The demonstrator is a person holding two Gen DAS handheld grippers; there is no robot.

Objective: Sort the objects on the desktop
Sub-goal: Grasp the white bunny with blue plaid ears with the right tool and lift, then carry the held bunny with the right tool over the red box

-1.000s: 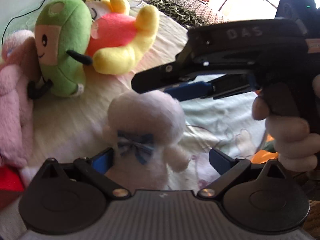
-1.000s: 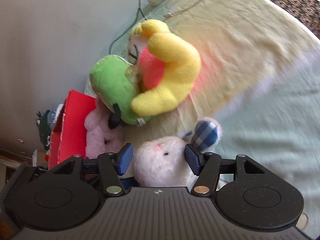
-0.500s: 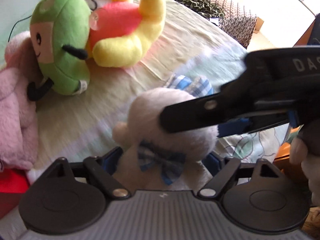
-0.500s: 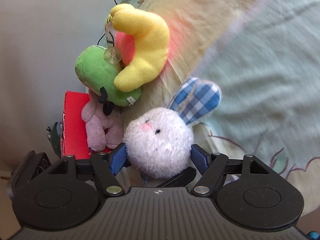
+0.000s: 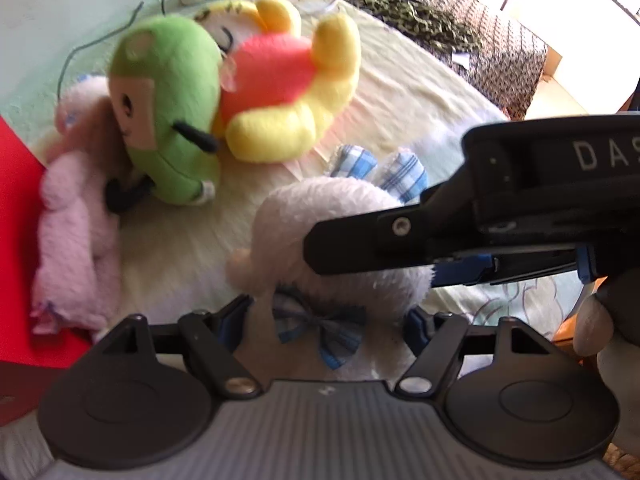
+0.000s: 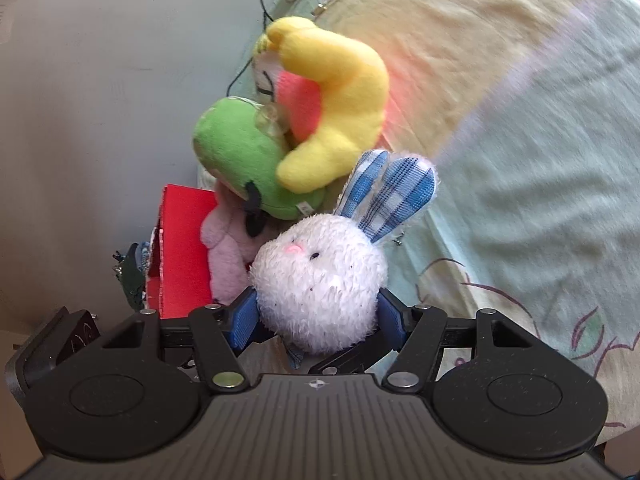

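Just beside the green plush (image 6: pixel 256 160), we keep the white rabbit (image 6: pixel 320 280) pinched at its head by our right gripper (image 6: pixel 316 316) while our left gripper (image 5: pixel 324 320) (jaws apart around the body) steadies it for sorting with the pile.

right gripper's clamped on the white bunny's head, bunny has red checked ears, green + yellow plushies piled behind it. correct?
One thing is off: the ears are blue-and-white checked, not red, as the right wrist view shows. The rest holds: the right gripper is shut on the fluffy white plush bunny at its head, and the green plush toy and yellow plush toy lie piled behind it.
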